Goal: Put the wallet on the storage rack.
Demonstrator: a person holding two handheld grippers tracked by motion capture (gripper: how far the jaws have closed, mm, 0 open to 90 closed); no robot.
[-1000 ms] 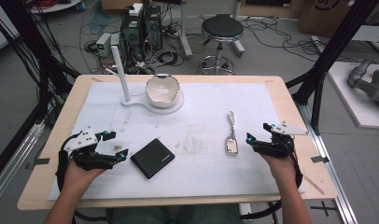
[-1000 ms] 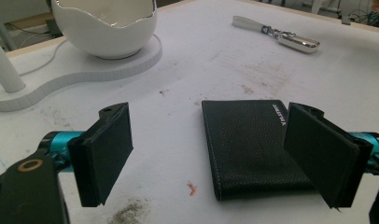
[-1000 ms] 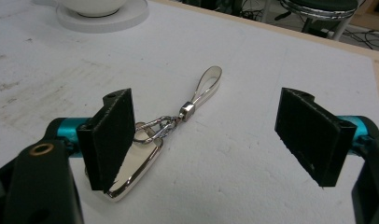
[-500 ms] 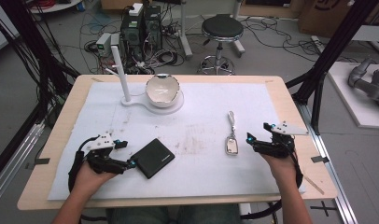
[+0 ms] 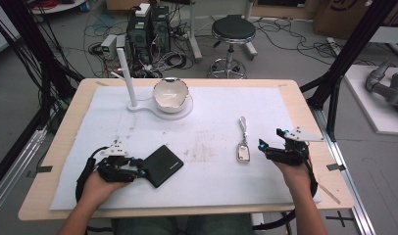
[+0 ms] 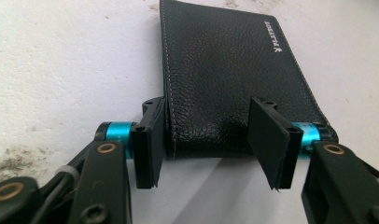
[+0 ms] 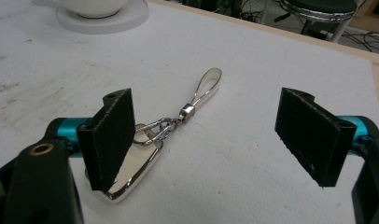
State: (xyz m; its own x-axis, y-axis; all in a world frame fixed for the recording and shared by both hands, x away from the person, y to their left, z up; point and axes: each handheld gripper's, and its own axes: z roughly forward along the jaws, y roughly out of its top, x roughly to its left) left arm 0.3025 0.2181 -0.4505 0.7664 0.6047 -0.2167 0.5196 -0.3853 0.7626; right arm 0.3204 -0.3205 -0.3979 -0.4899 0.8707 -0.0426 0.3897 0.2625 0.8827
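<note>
A black leather wallet lies flat on the white mat, front left of centre. My left gripper is open at the wallet's near end. In the left gripper view, one jaw stands just outside the edge of the wallet and the other hangs over its top. A shiny silver key fob with a ring and loop lies right of centre. My right gripper is open just to its right. In the right gripper view the fob lies by the left jaw, untouched.
A white bowl sits on a round white base with an upright white post at the back of the mat. The wooden table edge frames the mat. A stool and cables are on the floor beyond.
My left gripper has slid right across the mat until its jaws reach the wallet's near end. The right gripper, wallet and fob have stayed where they were.
</note>
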